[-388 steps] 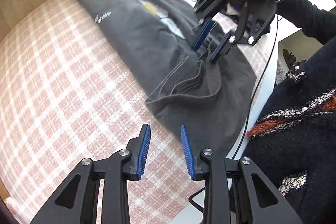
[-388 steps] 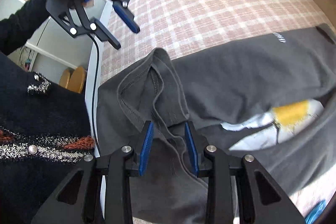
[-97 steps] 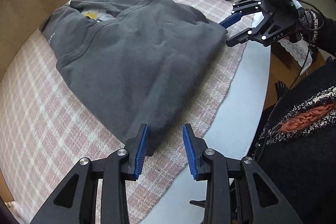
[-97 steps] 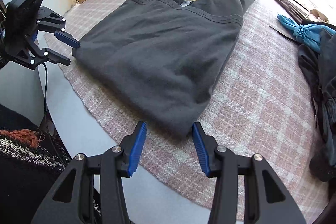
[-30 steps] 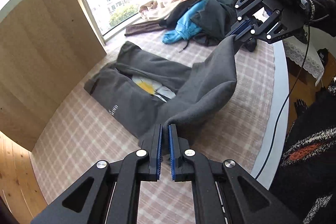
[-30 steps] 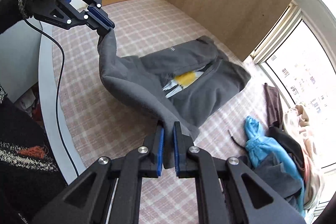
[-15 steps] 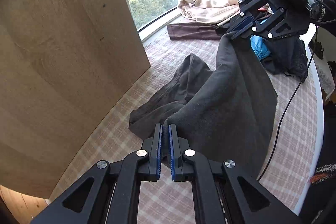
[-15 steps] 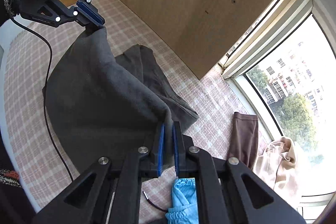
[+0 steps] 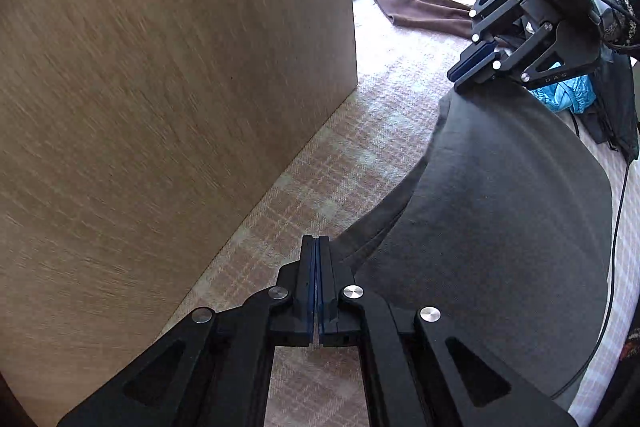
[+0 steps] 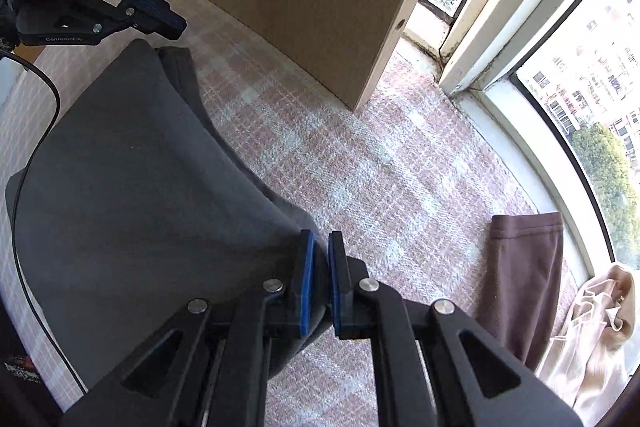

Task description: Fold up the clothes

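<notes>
Two black grippers hold one dark grey cloth top over the bench.

The left gripper (image 9: 318,255) points down toward the checked pink and white cloth (image 9: 320,183) that covers the bench, close to the big light brown wooden board (image 9: 160,87). Its blue fingers (image 9: 310,279) are pressed together on a corner of the dark grey cloth top (image 9: 500,207). The right gripper (image 10: 320,259) also tips forward and down, and its two blue fingers (image 10: 307,275) pinch another corner of the same top. The top lies spread between the two grippers on the checked cloth. Near the window lie one brown cloth (image 10: 524,267), one cream cloth (image 10: 592,339) and one bright blue cloth (image 9: 564,95).
</notes>
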Demonstrator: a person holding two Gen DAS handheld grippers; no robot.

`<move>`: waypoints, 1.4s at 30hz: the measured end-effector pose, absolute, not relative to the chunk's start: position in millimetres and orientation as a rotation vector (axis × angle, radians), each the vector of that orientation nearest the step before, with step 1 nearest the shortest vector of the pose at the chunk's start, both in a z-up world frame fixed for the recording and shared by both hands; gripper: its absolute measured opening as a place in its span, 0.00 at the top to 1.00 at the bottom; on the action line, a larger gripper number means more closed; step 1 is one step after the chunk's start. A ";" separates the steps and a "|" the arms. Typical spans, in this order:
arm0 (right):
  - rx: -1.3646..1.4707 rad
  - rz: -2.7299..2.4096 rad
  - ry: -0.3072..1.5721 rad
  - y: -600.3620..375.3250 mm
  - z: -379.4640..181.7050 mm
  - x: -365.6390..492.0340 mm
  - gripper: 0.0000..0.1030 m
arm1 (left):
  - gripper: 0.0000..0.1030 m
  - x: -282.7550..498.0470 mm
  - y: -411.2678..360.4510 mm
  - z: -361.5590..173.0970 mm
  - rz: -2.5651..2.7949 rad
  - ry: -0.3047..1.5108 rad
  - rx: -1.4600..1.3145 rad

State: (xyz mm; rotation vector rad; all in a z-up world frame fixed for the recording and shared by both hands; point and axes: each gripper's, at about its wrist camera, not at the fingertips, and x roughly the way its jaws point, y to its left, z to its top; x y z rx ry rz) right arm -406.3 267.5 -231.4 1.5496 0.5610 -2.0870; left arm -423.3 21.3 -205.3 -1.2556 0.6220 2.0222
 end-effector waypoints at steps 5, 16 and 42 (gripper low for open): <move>1.549 -2.185 0.269 295.1 -201.9 -393.1 0.72 | 0.83 -405.7 -9.4 -191.0 2.025 0.416 -1.335; 1.662 -2.196 -0.061 325.8 -211.2 -370.8 0.58 | 0.79 -404.4 -16.4 -231.2 1.960 0.057 -1.508; 1.565 -2.284 -0.299 361.5 -191.3 -377.5 0.70 | 0.87 -390.7 -30.6 -185.6 2.102 0.072 -1.350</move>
